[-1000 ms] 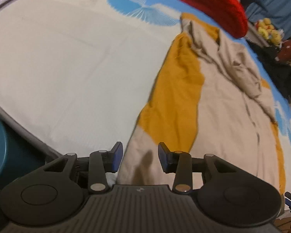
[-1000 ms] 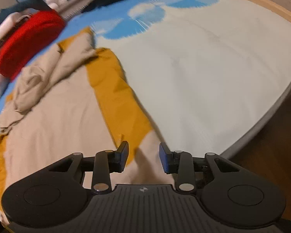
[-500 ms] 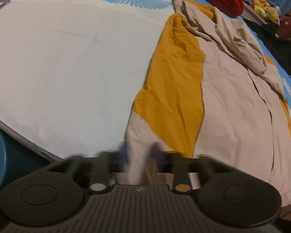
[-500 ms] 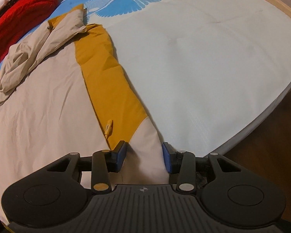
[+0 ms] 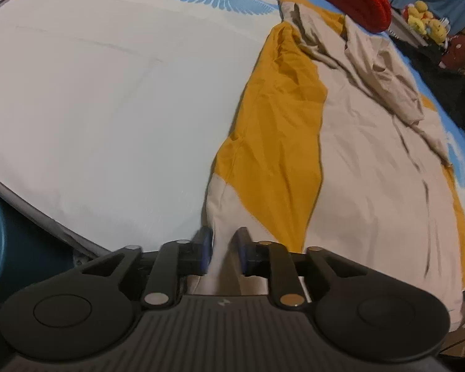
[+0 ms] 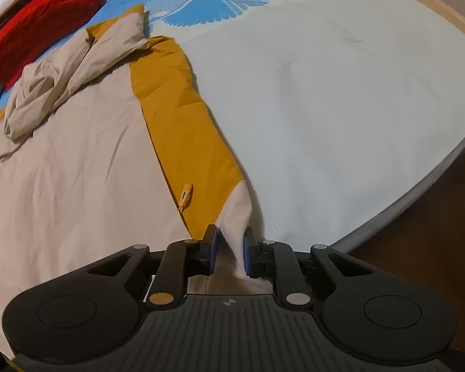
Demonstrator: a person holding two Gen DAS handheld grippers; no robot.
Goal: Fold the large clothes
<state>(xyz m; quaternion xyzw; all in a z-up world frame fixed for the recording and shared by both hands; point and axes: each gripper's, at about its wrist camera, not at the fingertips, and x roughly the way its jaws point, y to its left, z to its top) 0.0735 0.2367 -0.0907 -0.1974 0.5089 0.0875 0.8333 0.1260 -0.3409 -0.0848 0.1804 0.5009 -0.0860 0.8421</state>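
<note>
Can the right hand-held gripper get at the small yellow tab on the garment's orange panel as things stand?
Probably not right now. The right hand-held gripper has white fabric between its fingers, so it looks occupied. The tab itself lies uncovered on the orange panel, just ahead and left of the fingers.

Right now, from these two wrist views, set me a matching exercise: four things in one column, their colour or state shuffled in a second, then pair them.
Things:
1. jacket sleeve
2. knitted item
3. plush toys
4. left hand-held gripper

Colour or state:
A. red
B. closing on pale cloth
C. mustard yellow
D. bright yellow, at the far edge

Pairs: 1-C, 2-A, 3-D, 4-B
</note>
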